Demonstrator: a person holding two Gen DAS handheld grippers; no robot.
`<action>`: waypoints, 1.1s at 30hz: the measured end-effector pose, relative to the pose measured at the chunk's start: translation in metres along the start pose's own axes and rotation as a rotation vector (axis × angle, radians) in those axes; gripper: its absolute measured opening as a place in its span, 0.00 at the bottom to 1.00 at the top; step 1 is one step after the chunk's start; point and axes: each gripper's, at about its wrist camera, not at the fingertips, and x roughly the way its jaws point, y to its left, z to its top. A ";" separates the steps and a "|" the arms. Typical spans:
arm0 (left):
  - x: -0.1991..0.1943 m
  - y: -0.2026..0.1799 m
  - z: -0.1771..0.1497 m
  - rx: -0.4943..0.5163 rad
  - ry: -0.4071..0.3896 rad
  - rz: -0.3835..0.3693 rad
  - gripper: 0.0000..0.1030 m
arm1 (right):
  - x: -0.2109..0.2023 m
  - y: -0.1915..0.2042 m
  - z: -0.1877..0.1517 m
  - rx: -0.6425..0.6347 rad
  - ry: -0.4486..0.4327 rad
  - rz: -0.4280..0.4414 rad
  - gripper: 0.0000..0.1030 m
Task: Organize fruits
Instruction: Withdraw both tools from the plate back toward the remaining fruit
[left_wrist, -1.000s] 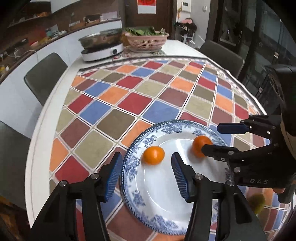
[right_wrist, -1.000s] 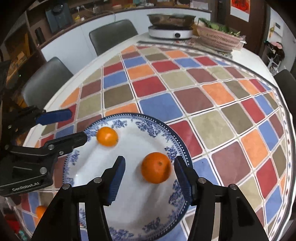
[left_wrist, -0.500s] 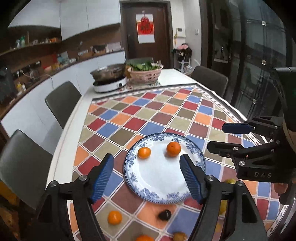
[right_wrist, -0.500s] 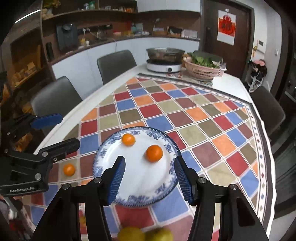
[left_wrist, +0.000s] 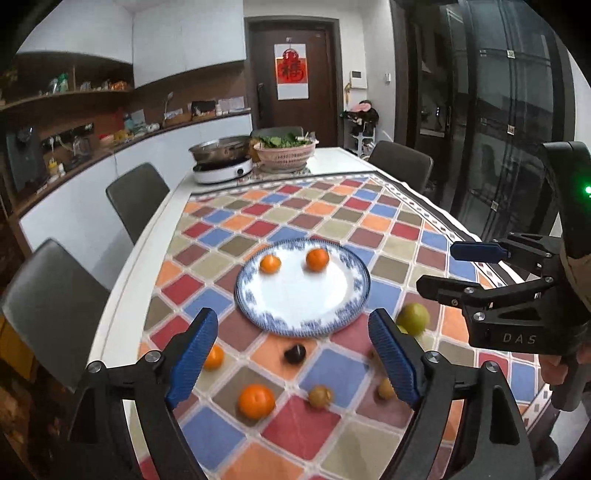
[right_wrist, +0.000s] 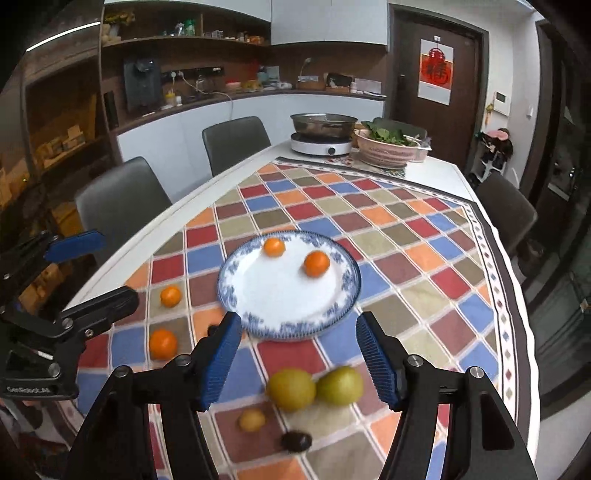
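The task is partly done: two oranges sit on the plate and the rest of the fruit lies loose on the checked tablecloth (right_wrist: 406, 236).

Going left to right in the right wrist view, the left gripper (right_wrist: 88, 269) hangs at the table's left edge, its jaws opening and nothing between them. Just beside it, off the plate, lie a small orange (right_wrist: 170, 296) and a larger orange (right_wrist: 163, 343), neither yet collected. The blue-rimmed plate (right_wrist: 258, 325) stands at the middle of the cloth; on its far side rest one orange (right_wrist: 274, 247) and, to its right, a second orange (right_wrist: 316, 263), apart from each other. Nearer the camera, the right gripper (right_wrist: 295, 360) hovers above the table, its jaws opening with nothing clamped. Below it lie a small yellowish fruit (right_wrist: 251, 420), a dark fruit (right_wrist: 296, 441) and two green fruits (right_wrist: 291, 389) touching side by side.

By this reading, at least six pieces are left to move, and both tools are free to take the next ones.
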 end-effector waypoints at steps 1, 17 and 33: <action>-0.001 -0.001 -0.005 -0.006 0.008 -0.005 0.82 | -0.004 0.001 -0.007 -0.001 0.004 -0.004 0.63; -0.005 -0.027 -0.071 0.087 0.024 0.007 0.82 | 0.001 0.005 -0.087 0.034 0.147 -0.034 0.63; 0.029 -0.031 -0.097 0.110 0.103 -0.061 0.77 | 0.027 0.005 -0.116 0.042 0.233 -0.041 0.63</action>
